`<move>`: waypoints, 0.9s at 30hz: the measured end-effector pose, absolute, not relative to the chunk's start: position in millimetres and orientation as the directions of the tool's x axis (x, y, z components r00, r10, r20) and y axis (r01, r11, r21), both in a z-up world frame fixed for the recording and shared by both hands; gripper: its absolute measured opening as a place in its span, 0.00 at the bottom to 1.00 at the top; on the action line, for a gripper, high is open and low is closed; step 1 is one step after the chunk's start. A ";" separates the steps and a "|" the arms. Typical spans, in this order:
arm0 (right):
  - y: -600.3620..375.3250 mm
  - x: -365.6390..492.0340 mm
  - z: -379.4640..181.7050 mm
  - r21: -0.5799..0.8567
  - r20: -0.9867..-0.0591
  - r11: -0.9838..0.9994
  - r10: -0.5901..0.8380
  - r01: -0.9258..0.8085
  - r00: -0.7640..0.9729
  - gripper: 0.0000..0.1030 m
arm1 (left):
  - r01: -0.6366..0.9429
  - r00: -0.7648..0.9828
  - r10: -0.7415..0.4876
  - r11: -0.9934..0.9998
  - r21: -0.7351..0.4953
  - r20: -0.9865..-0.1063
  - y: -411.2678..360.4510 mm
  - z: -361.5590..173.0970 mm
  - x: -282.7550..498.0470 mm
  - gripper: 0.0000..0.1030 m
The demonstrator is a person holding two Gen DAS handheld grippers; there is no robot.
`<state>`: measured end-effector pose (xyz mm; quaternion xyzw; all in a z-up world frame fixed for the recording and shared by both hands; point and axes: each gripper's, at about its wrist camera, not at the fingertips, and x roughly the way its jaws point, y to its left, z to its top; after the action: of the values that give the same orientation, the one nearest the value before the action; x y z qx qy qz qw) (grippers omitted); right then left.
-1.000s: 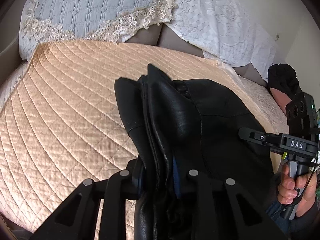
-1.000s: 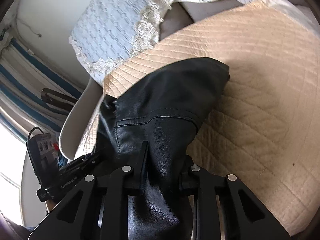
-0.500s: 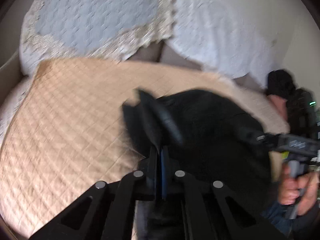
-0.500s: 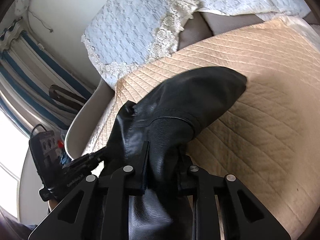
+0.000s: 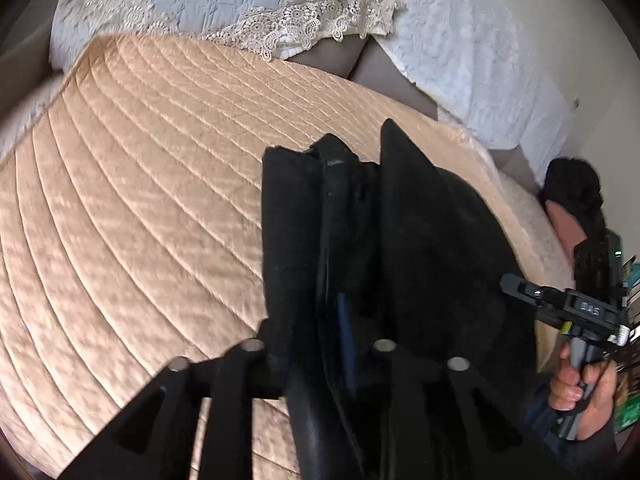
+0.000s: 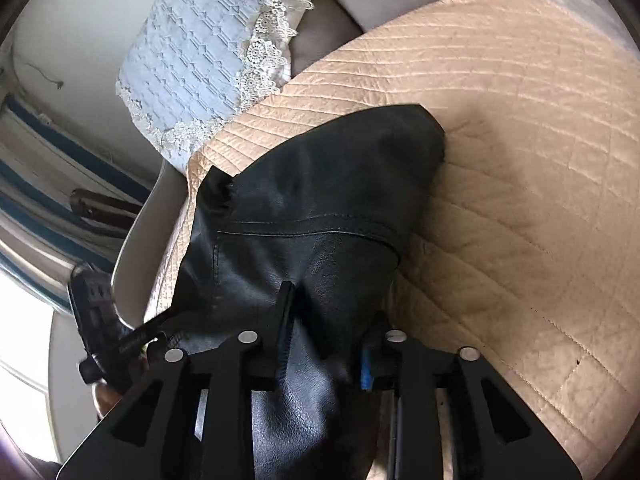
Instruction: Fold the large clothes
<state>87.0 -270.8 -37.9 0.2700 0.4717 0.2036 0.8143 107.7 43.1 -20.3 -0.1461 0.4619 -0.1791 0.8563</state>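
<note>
Opening up, the left gripper [image 5: 320,344] has a bunched edge of the black leather garment [image 5: 420,248] still sitting between its jaws; the fold stands thick there, so whether the pads are still biting I cannot tell. The right gripper [image 6: 324,332] is opening too, with the garment's other end lying between its fingers and draping down below the frame.

Garment is lying on the peach quilted bedspread [image 5: 140,220], bundled into a narrow multi-layer stack, far end resting flat near the lace-edged pillow [image 6: 200,60]. The person's right hand [image 5: 580,392] is gripping the other tool's handle at the far right of the left view.

Progress, as a judgement: fold is looking mostly made, layers are stacked, and both tools are letting go as the bundle is being laid down. Left to do: full release, likely some smoothing or one more fold.

Versus a second ago: both views are sitting lower and closer to the bed, the jaws are standing wider than then, and the garment is sagging more onto the quilt instead of hanging off the grip.
</note>
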 end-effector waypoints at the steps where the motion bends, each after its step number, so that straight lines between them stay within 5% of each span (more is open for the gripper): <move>1: -271.4 87.5 -38.4 0.627 -0.662 0.775 0.584 -0.080 0.470 0.37 | 0.165 0.511 -0.456 0.884 -0.438 -0.728 45.7 -18.2 104.8 0.36; 3: -273.8 87.0 -39.2 0.626 -0.662 0.775 0.585 -0.083 0.469 0.40 | 0.139 0.517 -0.484 0.862 -0.488 -0.707 53.1 -11.0 103.1 0.54; 9: -272.0 87.8 -42.3 0.637 -0.652 0.767 0.590 -0.080 0.477 0.52 | 0.172 0.529 -0.541 0.823 -0.542 -0.654 45.7 10.8 102.7 0.71; 11: -272.1 87.4 -44.5 0.639 -0.652 0.765 0.591 -0.076 0.475 0.54 | 0.184 0.469 -0.564 0.815 -0.549 -0.680 35.7 -0.4 104.1 0.65; 12: -272.4 86.9 -45.4 0.639 -0.653 0.765 0.591 -0.075 0.474 0.55 | 0.195 0.460 -0.565 0.817 -0.543 -0.685 31.0 -5.5 101.1 0.36; 13: -272.6 86.4 -45.9 0.638 -0.654 0.766 0.590 -0.073 0.472 0.57 | 0.199 0.467 -0.546 0.831 -0.520 -0.696 27.3 -9.4 97.1 0.19; 15: -273.3 85.4 -46.7 0.636 -0.656 0.768 0.588 -0.074 0.474 0.58 | 0.195 0.479 -0.530 0.841 -0.504 -0.700 23.7 -16.0 86.7 0.10; 22: -279.9 84.8 -51.5 0.670 -0.621 0.739 0.609 -0.069 0.493 0.67 | 0.178 0.538 -0.521 0.839 -0.515 -0.663 39.6 -32.6 56.3 0.10; 26: -273.4 92.4 -63.4 0.698 -0.616 0.713 0.647 -0.069 0.449 0.68 | 0.194 0.536 -0.482 0.869 -0.455 -0.692 32.6 -18.7 61.2 0.20; 27: -270.9 93.5 -63.9 0.695 -0.616 0.714 0.648 -0.077 0.448 0.69 | 0.196 0.538 -0.467 0.879 -0.435 -0.702 30.6 -13.9 62.9 0.30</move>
<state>93.5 -270.9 -63.9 0.3014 0.4736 0.2280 0.7956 62.9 30.6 -13.9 -0.1538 0.4407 -0.1920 0.8633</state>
